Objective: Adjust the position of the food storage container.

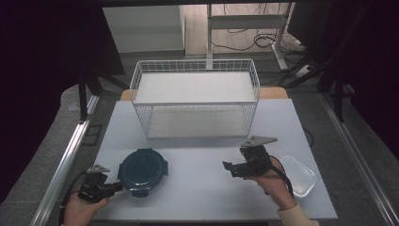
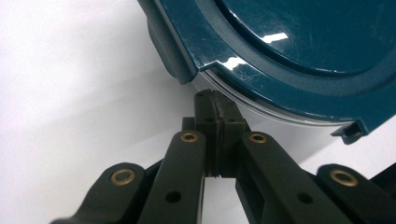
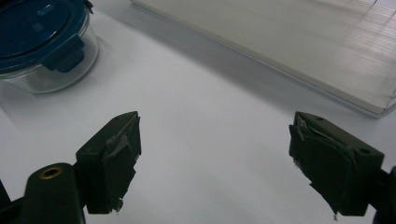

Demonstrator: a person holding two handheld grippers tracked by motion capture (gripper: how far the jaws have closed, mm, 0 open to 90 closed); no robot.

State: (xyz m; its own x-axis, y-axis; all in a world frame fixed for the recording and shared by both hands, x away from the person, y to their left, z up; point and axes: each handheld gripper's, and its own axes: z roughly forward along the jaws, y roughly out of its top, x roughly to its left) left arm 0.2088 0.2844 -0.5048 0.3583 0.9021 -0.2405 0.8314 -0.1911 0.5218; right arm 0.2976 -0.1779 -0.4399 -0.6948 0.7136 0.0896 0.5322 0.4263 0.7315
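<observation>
Both grippers are mine, one in each hand, low over the pale grey table (image 1: 207, 188). My left gripper (image 1: 115, 187) has its black jaws pressed flat together with nothing between them; in the left gripper view the closed tips (image 2: 217, 109) sit right at the rim of the round clear glass container with the dark teal clip-on lid (image 2: 299, 51), touching it or only just short, I cannot tell which. From the high view that container (image 1: 142, 171) stands on the near left part of the table, just beside my left hand (image 1: 82, 209).

My right gripper (image 1: 230, 168) is spread wide, its two taped pads (image 3: 119, 163) far apart with only bare tabletop between them, holding nothing. It points left toward the teal-lidded container, which stands well apart from it. Just behind my right hand (image 1: 273, 181) lies a clear rectangular plastic tub (image 1: 301, 175) near the right edge.

A white wire two-tier basket rack (image 1: 195, 99) stands at the far middle of the table, both shelves bare.

I can read no brand, label or writing on any of these things.
</observation>
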